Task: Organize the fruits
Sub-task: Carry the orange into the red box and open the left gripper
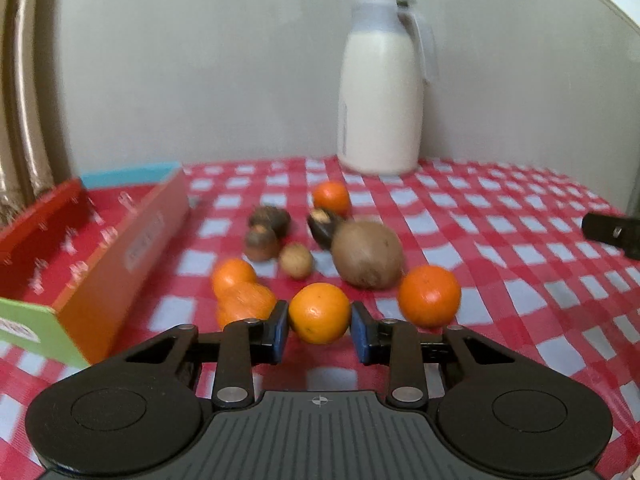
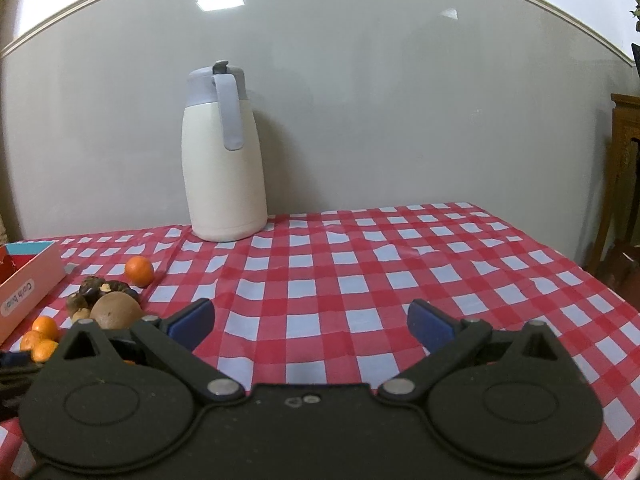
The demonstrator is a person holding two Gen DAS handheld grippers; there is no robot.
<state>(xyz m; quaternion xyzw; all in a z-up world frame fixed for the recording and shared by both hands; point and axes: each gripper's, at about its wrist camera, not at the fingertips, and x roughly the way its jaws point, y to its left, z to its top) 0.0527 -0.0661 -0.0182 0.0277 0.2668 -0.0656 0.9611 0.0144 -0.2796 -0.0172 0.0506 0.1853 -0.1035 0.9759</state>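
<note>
- Early stage, by the look of it: nearly all the fruit loose on the checked bench, nothing visibly sorted into the box at the left.
- Interior of that box only partly in view from the left wrist; red lining with small clear pegs, no fruit seen inside.
- Left tongs narrowed around the nearest tangerine, blue pads at or touching its two sides; fruit apparently not yet lifted off the cloth, though hard to be sure.
- No earlier view for comparison, so only the present pinch reported.
- Right tongs spread wide over bare cloth, holding nothing, well to the right of the pile.
- Left to handle: a pair of tangerines close together just left of the gripped one, another tangerine just right of it, a kiwi behind, and one small tangerine at the far end of the cluster.
- Also waiting: a walnut and several dark brown round items, too blurred to name with certainty.
- White flask upright at the far edge against the wall, apart from the fruit and likely no part of the job.
- Likely next: raising the gripped tangerine and carrying it leftward to the box.
</note>
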